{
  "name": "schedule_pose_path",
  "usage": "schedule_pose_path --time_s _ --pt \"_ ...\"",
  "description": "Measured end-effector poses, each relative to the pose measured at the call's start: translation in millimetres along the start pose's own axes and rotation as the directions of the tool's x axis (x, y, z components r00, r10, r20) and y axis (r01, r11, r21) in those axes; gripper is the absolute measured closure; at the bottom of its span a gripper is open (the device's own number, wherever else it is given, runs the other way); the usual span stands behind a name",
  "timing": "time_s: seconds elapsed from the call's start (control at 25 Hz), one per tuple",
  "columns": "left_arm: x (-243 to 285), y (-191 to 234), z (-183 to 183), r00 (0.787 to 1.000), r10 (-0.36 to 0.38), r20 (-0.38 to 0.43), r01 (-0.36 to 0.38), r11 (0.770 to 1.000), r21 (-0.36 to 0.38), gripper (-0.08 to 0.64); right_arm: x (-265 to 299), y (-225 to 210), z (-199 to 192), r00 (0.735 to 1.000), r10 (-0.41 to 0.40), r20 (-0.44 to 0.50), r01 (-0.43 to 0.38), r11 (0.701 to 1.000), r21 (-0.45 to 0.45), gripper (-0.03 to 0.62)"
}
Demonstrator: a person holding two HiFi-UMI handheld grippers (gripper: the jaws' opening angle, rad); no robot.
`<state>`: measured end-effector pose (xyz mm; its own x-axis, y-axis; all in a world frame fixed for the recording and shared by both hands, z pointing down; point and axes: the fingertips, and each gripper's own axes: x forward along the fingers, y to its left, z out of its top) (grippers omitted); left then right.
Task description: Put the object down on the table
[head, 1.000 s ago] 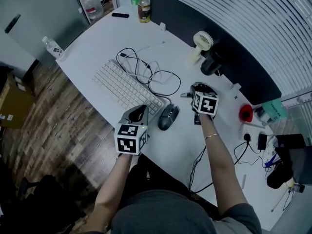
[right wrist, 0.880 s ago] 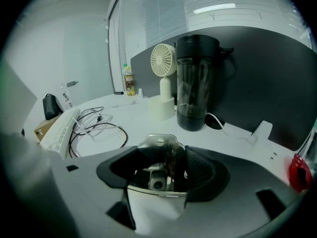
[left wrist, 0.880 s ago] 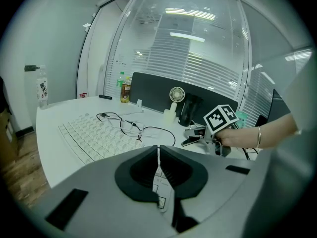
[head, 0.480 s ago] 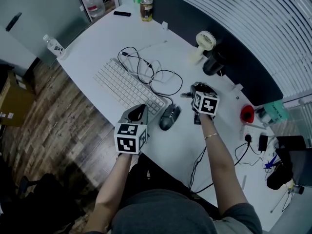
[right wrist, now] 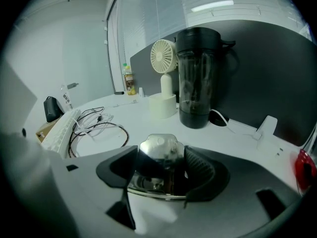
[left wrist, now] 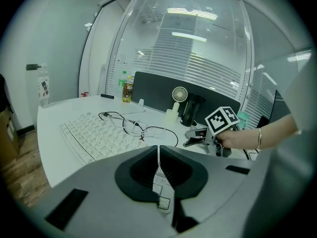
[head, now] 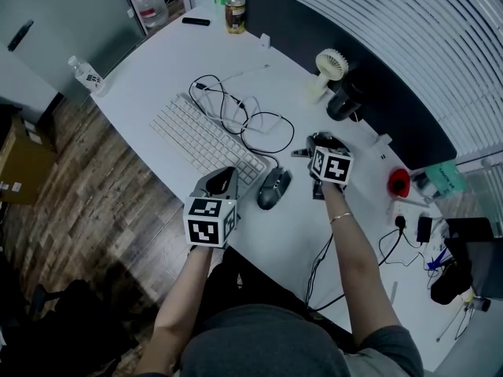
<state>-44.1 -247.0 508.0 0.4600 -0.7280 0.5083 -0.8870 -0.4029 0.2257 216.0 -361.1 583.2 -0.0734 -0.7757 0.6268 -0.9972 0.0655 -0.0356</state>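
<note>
My right gripper (head: 317, 143) hovers low over the white table (head: 157, 69), right of the mouse, shut on a small shiny metal object (right wrist: 158, 148). In the right gripper view that object fills the gap between the dark pads (right wrist: 200, 170) of the gripper (right wrist: 159, 158), and I cannot tell whether it touches the table. The left gripper view shows it as a silvery piece (left wrist: 194, 135) sticking out ahead of the marker cube. My left gripper (head: 222, 184) is at the table's near edge by the keyboard corner. Its jaws (left wrist: 158, 162) meet in a thin seam with nothing held.
A white keyboard (head: 206, 142) and a tangle of black and white cables (head: 240, 120) lie left of the black mouse (head: 273, 188). A small white fan (head: 328, 67) and a dark jug (head: 344, 100) stand before the dark partition. There are bottles (head: 232, 10) at the far end and a red item (head: 398, 183) at the right.
</note>
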Motion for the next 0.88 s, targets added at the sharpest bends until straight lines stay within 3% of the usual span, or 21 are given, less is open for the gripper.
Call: schedule_pose_path --time_s 0.52,0.88 --pt "0.9 -0.6 1.4 1.0 -0.006 0.003 0.006 1.0 0.005 0.529 -1.6 1.1 -1.1 1.0 -0.007 0.005 0.007 1.0 -0.005 0.29" --pt "1.5 -7.2 6.7 0.999 -0.036 0.016 0.036 0.999 0.02 0.529 -21.0 8.7 10.1 0.998 0.006 0.066 -0.006 1.0 -0.01 0.279"
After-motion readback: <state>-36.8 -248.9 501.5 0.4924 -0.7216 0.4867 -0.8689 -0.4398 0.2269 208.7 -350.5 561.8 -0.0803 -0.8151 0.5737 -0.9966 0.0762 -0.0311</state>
